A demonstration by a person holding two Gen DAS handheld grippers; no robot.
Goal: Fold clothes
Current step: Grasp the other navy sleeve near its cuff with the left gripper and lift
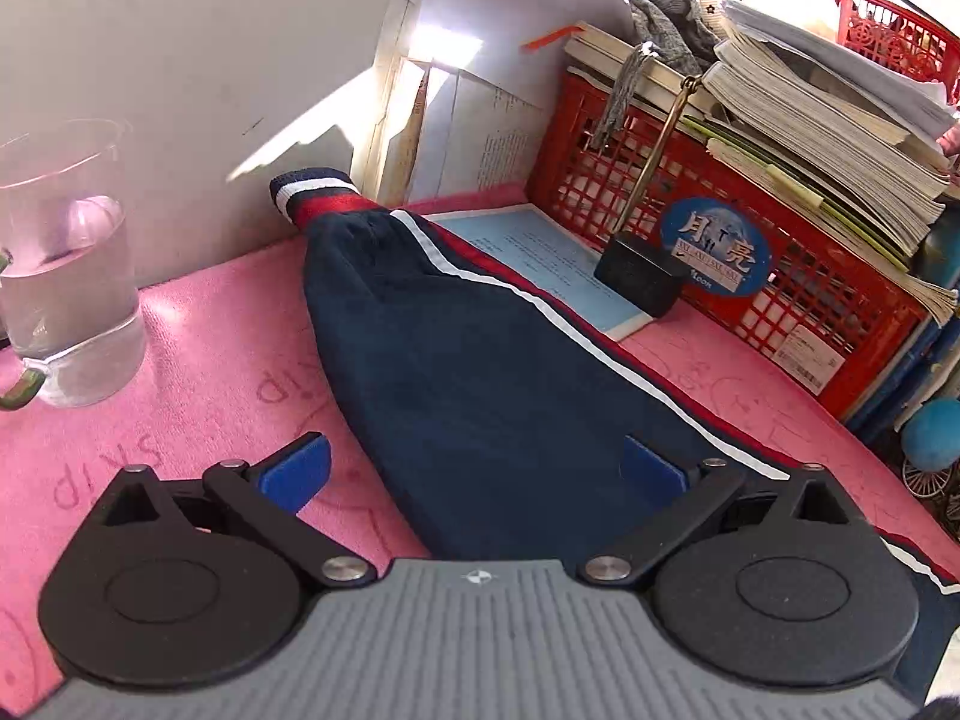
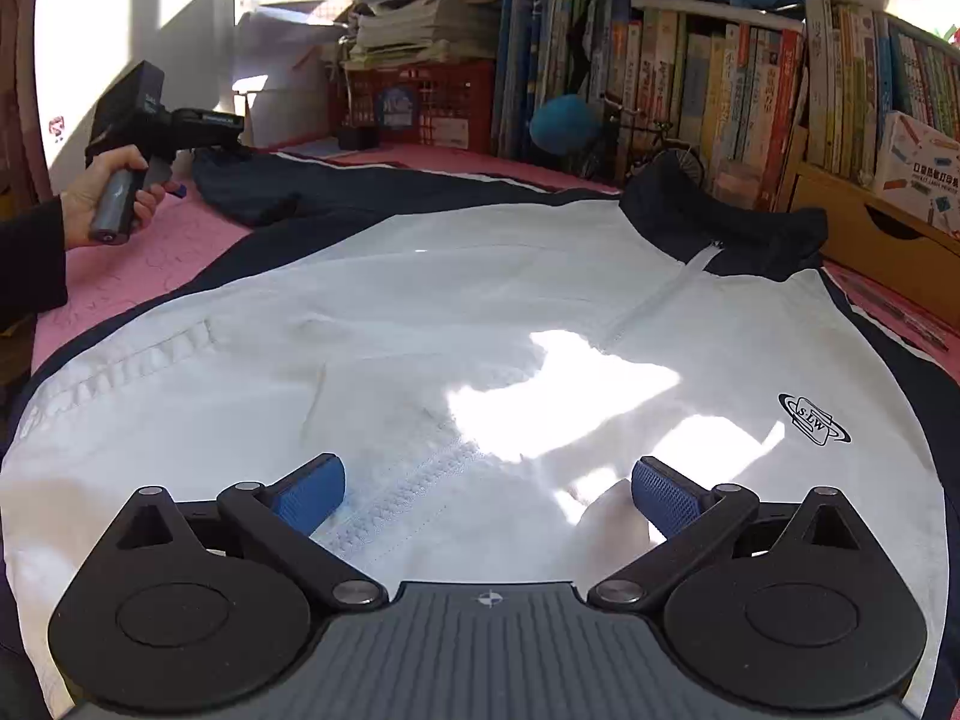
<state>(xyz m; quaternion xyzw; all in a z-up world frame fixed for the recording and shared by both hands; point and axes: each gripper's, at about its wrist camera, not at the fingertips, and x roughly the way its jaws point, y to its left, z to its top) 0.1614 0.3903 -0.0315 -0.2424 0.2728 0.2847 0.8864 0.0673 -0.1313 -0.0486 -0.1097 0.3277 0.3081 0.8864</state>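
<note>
Left gripper [image 1: 474,471] released, fingers spread over a navy sleeve [image 1: 480,360] lying toward the worktop's [image 1: 198,360] far edge; sleeve's near end cut off. Glass [image 1: 66,276] of water at left edge, partly cropped. Red crate [image 1: 720,252] carries stacked papers.

Right gripper [image 2: 489,495] released above the white jacket [image 2: 420,330], spread flat; hem hidden beneath it.

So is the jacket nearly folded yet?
Not yet. Done: the jacket lies spread flat on the pink cloth. In hand: nothing; the left gripper hangs open over the navy sleeve, and the right gripper is open above the white front. Every fold is left.
</note>
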